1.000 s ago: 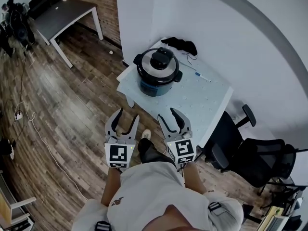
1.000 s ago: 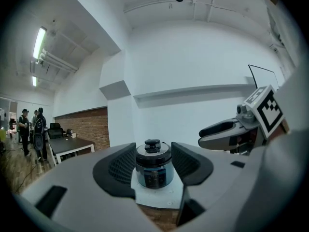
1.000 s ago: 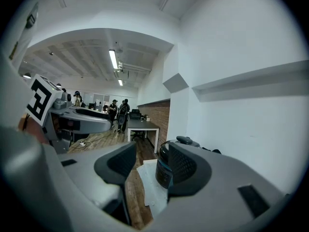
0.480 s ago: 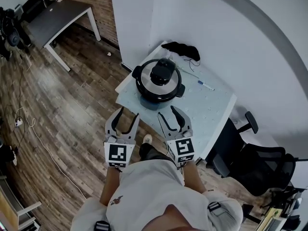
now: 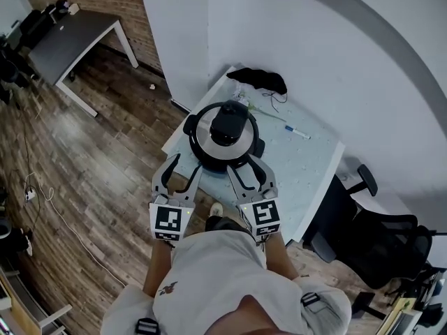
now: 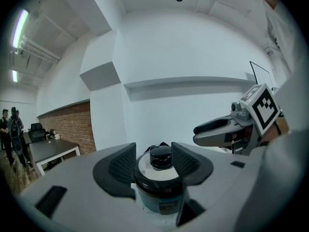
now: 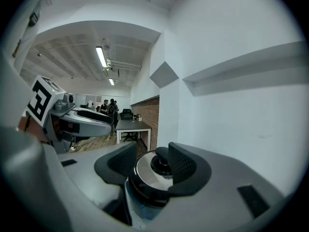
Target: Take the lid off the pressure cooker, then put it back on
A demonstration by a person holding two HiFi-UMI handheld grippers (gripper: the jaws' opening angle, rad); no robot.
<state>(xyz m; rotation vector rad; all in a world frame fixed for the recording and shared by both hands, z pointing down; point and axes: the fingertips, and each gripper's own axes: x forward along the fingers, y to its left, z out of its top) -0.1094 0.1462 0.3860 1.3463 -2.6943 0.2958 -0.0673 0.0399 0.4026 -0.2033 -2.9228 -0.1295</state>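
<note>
The pressure cooker (image 5: 209, 149) stands on the near left part of a pale table (image 5: 307, 159), its steel lid (image 5: 202, 132) with a black knob (image 5: 227, 123) seated on it. Both grippers are held side by side just short of the cooker's near side, touching nothing. My left gripper (image 5: 183, 167) is open and empty, and through its jaws in the left gripper view (image 6: 153, 163) I see the cooker (image 6: 159, 195). My right gripper (image 5: 246, 166) is open too, framing the lid (image 7: 145, 170) in the right gripper view (image 7: 150, 166).
A black cloth (image 5: 258, 79) and a pen (image 5: 297, 132) lie on the table behind the cooker. Black office chairs (image 5: 363, 229) stand at the right. A white column (image 5: 174, 33) rises behind the table, and a dark desk (image 5: 63, 40) stands at far left. People (image 7: 108, 105) stand far off.
The person has walked up to the table, so both grippers have come forward close to the cooker. Jaw spread looks the same.
</note>
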